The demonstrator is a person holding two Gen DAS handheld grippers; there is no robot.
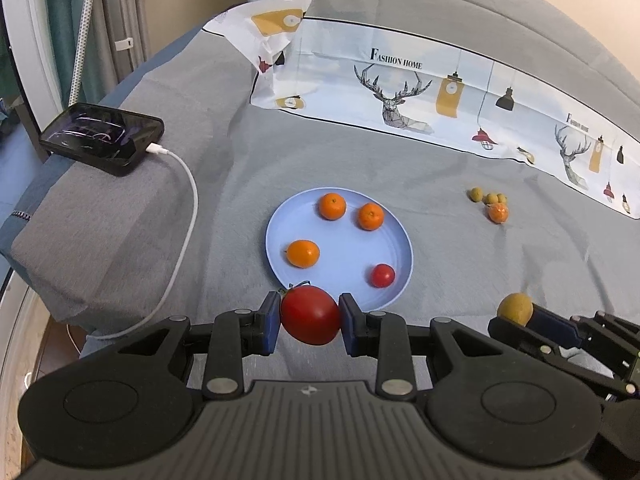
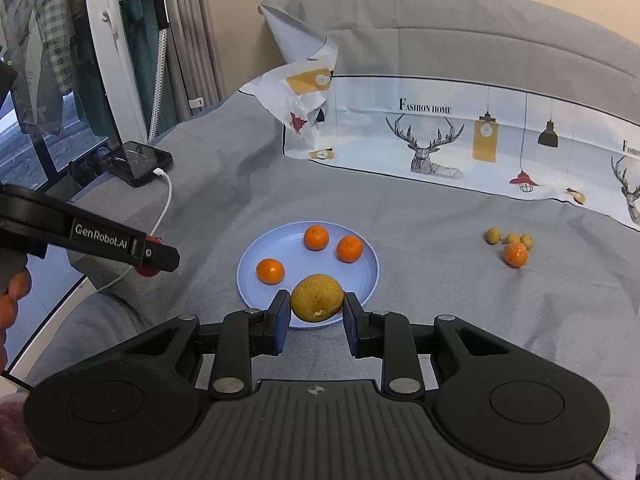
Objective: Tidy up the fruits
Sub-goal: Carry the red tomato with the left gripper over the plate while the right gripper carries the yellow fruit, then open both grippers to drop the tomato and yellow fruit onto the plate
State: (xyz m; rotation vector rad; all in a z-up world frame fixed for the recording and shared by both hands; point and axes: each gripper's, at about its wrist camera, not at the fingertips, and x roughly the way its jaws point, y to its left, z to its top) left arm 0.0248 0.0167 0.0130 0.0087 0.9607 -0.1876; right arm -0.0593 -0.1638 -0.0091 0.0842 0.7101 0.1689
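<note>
On the grey bedspread (image 1: 460,264) sits a blue plate (image 1: 394,236) with three oranges and a small tomato (image 1: 382,275) already in it. Left gripper (image 1: 309,316) is clamped on a big red tomato (image 1: 310,314), hanging just at the plate's near rim. Right gripper (image 2: 316,312) is pinched on a yellow-brown fruit (image 2: 317,298), also over the near edge of the plate.

Step in hand looks like dropping both fruits onto the plate. To do it well: carry each one past the rim so it sits over flat plate, go low before letting go so round fruit doesn't roll off, and aim for the bare patch in the middle, clear of the nearest orange (image 1: 303,253) and the small tomato. Both grippers crowd the same near edge, so stagger them or keep them apart; a bump is the likely slip. Open the jaws gently, the tomato is probably soft.

Still loose well off to the right: a cluster of small yellow fruits (image 1: 490,197) with one orange (image 1: 498,213) touching them, so the job seems partly done.

Around: a phone (image 1: 102,138) on a white cable (image 1: 188,200) on a folded grey block to the left, a printed cloth (image 1: 400,92) along the back. Neither blocks the path to the plate.
</note>
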